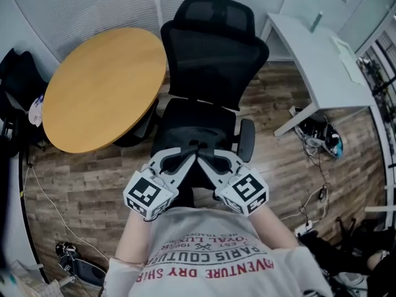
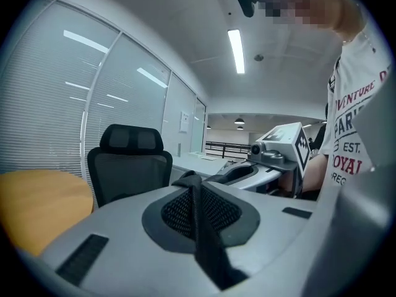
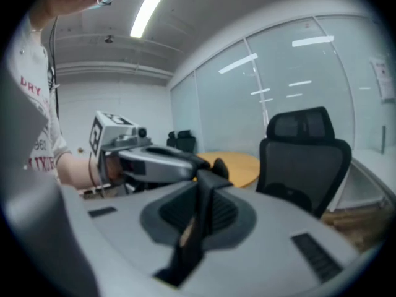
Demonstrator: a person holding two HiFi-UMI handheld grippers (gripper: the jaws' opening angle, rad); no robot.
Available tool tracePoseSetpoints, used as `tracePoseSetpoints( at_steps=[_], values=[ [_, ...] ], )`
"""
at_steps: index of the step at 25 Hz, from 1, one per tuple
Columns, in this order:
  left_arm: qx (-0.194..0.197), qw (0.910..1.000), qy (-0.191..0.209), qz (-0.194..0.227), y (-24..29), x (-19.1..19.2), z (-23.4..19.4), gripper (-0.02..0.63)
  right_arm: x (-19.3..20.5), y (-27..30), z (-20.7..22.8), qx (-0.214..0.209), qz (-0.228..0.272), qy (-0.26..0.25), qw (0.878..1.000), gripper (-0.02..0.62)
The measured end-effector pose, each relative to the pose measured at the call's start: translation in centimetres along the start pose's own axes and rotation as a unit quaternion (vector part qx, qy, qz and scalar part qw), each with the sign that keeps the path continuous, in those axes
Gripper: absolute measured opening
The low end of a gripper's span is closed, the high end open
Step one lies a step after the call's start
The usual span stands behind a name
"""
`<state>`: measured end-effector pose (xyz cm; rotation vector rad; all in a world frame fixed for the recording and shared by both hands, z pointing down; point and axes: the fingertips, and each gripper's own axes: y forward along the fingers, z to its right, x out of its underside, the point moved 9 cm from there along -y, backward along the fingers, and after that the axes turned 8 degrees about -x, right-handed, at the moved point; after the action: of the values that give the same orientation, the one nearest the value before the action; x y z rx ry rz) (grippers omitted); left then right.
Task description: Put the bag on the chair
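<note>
right now i see the left gripper (image 1: 190, 153) and right gripper (image 1: 204, 154) tip to tip, each with its jaws nearly together, pinching a thin fold of black fabric that i take for the top of the bag (image 1: 187, 189). its dark bulk hangs under them at the front edge of the chair (image 1: 210, 48), hard to separate from the black seat, with the round table (image 1: 99, 85) just beside.
</note>
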<state>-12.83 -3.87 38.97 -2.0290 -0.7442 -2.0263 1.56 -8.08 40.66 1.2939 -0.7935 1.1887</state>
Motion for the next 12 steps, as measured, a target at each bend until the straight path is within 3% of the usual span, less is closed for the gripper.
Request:
tracePoseSetpoints(
  at_steps=[12],
  values=[
    [0.135,0.9898,0.034,-0.029,9.7,-2.1,-11.4,0.051,-2.9,6.0,10.4,0.098,0.005,0.054,0.994,0.044]
  ],
)
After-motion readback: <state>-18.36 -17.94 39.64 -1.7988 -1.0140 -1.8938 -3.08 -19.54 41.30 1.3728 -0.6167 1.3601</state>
